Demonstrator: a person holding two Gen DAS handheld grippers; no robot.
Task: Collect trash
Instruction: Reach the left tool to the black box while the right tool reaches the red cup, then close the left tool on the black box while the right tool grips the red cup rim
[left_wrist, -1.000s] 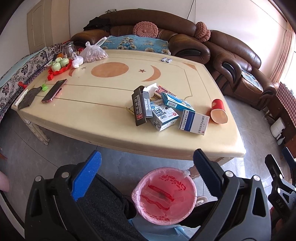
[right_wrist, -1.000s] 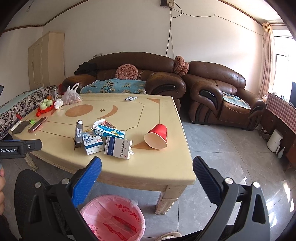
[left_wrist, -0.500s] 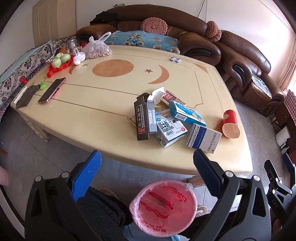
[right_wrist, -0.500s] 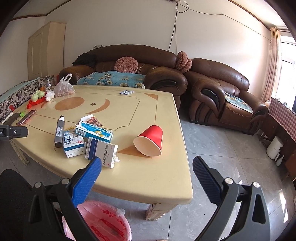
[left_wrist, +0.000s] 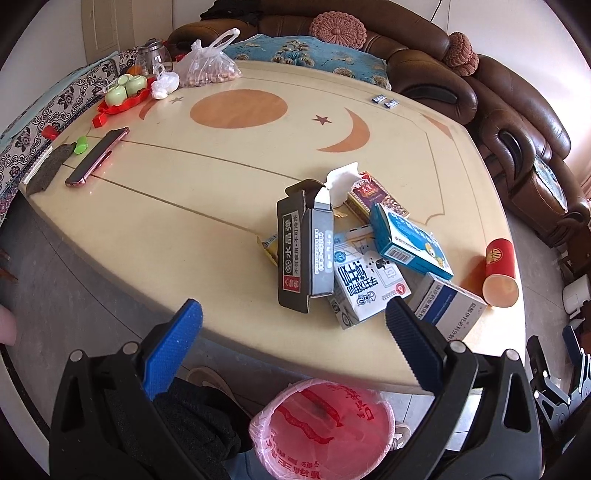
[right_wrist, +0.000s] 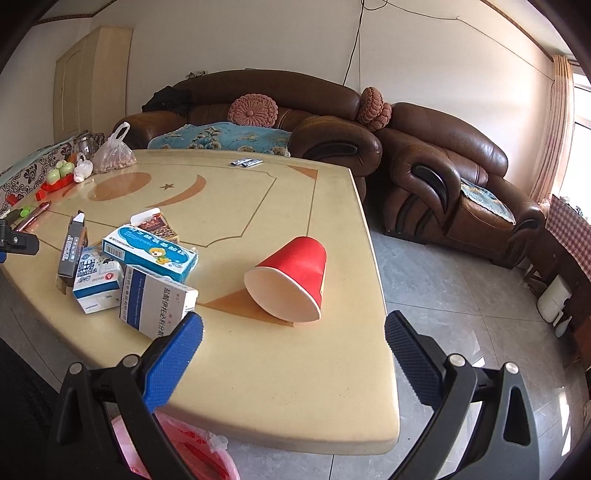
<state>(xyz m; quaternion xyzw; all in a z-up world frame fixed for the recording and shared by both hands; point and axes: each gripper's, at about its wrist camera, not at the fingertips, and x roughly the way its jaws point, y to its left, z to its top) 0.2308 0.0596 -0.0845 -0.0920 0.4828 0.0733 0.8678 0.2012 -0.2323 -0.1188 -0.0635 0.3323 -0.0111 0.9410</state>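
A pile of empty cartons lies on the cream table (left_wrist: 207, 229): a black box (left_wrist: 295, 254), a white milk carton (left_wrist: 365, 288), a teal box (left_wrist: 410, 240) and a white-and-blue box (left_wrist: 450, 310). A red paper cup (right_wrist: 291, 280) lies on its side near the table's right edge; it also shows in the left wrist view (left_wrist: 500, 273). A bin with a pink bag (left_wrist: 321, 432) stands on the floor below the near edge. My left gripper (left_wrist: 291, 332) is open and empty just short of the pile. My right gripper (right_wrist: 293, 343) is open and empty just before the cup.
A phone (left_wrist: 98, 157), a red tray with green cups (left_wrist: 125, 92) and a plastic bag (left_wrist: 207, 66) sit at the table's far left. Two small packets (left_wrist: 384, 101) lie at the back. Brown sofas (right_wrist: 443, 177) stand behind and to the right.
Both grippers have moved forward toward the table. The carton pile and the red cup now look closer and larger. Both stay open.
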